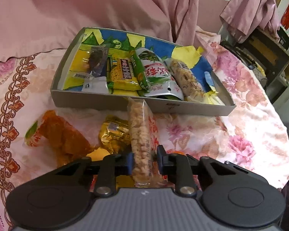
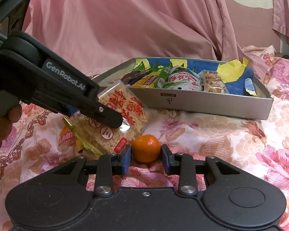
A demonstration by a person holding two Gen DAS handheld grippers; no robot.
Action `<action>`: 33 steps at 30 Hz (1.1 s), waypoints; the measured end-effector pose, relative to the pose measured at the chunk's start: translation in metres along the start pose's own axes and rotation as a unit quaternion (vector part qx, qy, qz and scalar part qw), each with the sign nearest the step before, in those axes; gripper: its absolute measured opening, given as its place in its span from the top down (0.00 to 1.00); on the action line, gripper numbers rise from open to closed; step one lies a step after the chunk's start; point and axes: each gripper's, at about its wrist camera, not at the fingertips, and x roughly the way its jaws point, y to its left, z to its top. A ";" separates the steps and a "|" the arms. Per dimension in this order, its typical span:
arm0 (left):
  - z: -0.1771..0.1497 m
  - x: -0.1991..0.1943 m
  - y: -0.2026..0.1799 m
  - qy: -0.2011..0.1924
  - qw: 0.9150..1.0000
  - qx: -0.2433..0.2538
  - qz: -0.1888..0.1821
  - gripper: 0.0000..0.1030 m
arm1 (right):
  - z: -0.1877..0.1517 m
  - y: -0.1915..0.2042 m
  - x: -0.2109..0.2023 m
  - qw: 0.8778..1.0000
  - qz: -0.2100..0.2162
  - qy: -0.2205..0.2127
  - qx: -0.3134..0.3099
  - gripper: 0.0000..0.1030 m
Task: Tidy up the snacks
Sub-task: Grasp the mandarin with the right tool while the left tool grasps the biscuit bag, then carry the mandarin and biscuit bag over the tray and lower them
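Observation:
A clear packet of puffed rice crackers with red print stands on edge in my left gripper, whose blue pads are shut on its lower part. From the right wrist view the same packet tilts up just in front of the grey snack box, with the left gripper clamped across it. A small orange mandarin rests on the floral bedspread between the pads of my right gripper, which press on both its sides. The box holds several snack packets laid side by side.
An orange snack packet and a gold foil packet lie on the bedspread left of the held packet. Pink cloth rises behind the box. A person's hand grips the left tool. Shelves stand past the bed's right edge.

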 end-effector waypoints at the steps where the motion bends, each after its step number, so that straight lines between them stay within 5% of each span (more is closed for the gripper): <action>1: 0.000 -0.002 0.000 0.000 1.000 0.000 -0.003 0.78 | 0.000 0.000 -0.001 1.000 -0.002 -0.002 -0.002 0.66; 15: 0.003 -0.037 -0.003 -0.030 0.999 -0.005 -0.043 0.81 | 0.018 -0.002 -0.025 0.998 -0.026 -0.052 -0.017 0.66; 25: 0.080 -0.042 0.008 -0.119 0.993 0.014 -0.018 0.81 | 0.078 -0.020 -0.019 0.992 -0.054 -0.117 -0.005 0.66; 33: 0.126 0.002 0.021 -0.142 0.989 -0.011 -0.023 0.80 | 0.116 -0.037 0.036 0.993 -0.063 -0.104 0.008 0.66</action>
